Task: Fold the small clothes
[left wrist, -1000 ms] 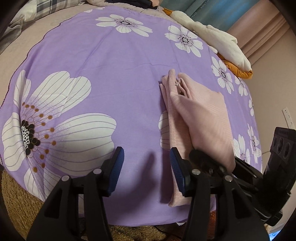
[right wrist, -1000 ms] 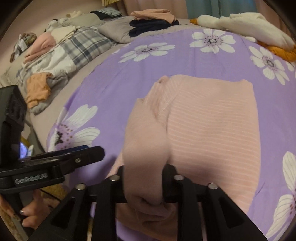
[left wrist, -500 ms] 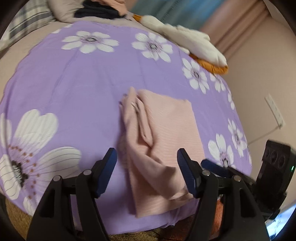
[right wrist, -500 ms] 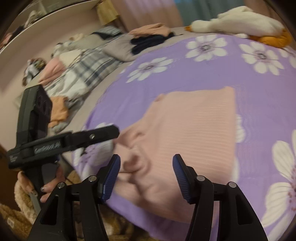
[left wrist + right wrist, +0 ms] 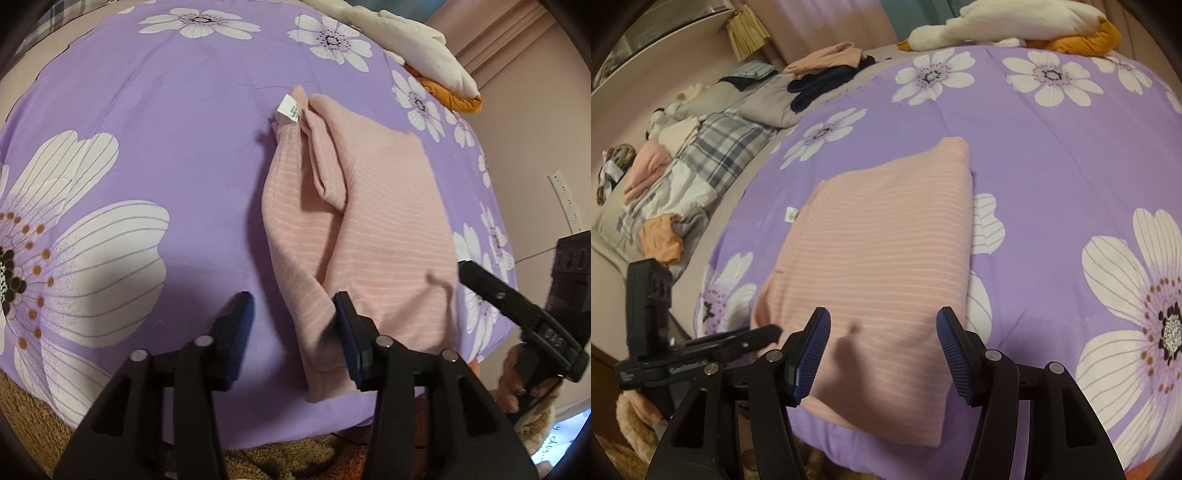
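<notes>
Judging the pink top [image 5: 369, 229] soft and limp, we would pinch its near hem; left tongs [image 5: 293, 325] closing, right tongs [image 5: 882, 339] opening, both empty.

— What is seen of the garment?

— A pink garment [image 5: 373, 229] with thin pale stripes is laid flat near the bed's front edge, folded into a rough rectangle.

— Is the fold tidy?

— Not on the left side: loose layers are bunched there, and a small white tag [image 5: 288, 107] is turned out at the far corner.
</notes>
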A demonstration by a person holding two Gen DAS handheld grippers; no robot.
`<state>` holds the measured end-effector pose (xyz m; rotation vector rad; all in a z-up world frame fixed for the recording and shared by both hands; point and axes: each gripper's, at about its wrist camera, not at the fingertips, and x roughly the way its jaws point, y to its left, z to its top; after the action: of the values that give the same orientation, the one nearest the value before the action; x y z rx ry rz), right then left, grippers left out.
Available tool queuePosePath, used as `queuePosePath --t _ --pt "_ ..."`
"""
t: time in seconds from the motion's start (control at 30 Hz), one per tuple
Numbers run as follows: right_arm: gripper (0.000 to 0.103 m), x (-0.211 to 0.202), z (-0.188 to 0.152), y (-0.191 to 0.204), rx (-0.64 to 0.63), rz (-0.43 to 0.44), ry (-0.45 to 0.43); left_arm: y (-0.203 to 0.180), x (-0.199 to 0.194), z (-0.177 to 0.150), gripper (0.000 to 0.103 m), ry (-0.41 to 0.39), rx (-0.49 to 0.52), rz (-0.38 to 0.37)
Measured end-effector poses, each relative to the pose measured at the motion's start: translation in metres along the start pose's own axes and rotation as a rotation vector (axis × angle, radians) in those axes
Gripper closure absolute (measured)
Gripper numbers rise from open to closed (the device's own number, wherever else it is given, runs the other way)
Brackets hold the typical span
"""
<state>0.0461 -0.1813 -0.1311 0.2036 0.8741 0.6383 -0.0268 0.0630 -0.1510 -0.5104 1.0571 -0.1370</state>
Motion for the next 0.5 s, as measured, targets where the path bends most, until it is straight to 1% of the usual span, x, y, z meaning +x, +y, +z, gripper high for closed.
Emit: queuePosePath --t 0.03,0.07,0.1,0.13,0.17,0.23,0.27,0.43,0.47,0.5 --pt "0.034 0.0 0.0 -0.002 0.004 -0.005 -0.002 -0.001 -0.003 0.001 0.047 -0.004 0.0 -0.001" --pt "0.032 0.001 0.0 -0.004 0.009 -0.022 -0.005 -0.003 -0.008 0.004 0.039 -0.023 0.005 -0.011" --pt "0.032 0.002 0.0 -0.006 0.014 -0.038 -0.007 -0.005 -0.01 0.008 0.035 -0.041 0.009 -0.029" --pt "0.032 0.002 -0.001 -0.01 0.021 -0.041 -0.007 -0.006 -0.013 0.012 0.026 -0.06 0.013 -0.052" --pt "0.032 0.003 0.0 -0.012 0.029 -0.033 -0.006 -0.007 -0.014 0.016 0.022 -0.079 0.019 -0.081" --pt "0.032 0.01 0.003 -0.02 0.067 0.012 0.004 -0.011 -0.009 0.025 0.021 -0.085 0.029 -0.129" --pt "0.032 0.015 0.005 -0.024 0.088 0.03 0.014 -0.013 -0.001 0.032 0.021 -0.067 0.027 -0.142" --pt "0.032 0.038 0.008 -0.026 0.105 0.064 0.047 -0.018 0.036 0.043 0.022 0.031 0.002 -0.172" --pt "0.032 0.041 0.008 -0.026 0.107 0.081 0.046 -0.02 0.044 0.044 0.023 0.043 0.001 -0.18" --pt "0.032 0.042 0.009 -0.025 0.105 0.092 0.043 -0.023 0.046 0.044 0.024 0.035 0.01 -0.184"
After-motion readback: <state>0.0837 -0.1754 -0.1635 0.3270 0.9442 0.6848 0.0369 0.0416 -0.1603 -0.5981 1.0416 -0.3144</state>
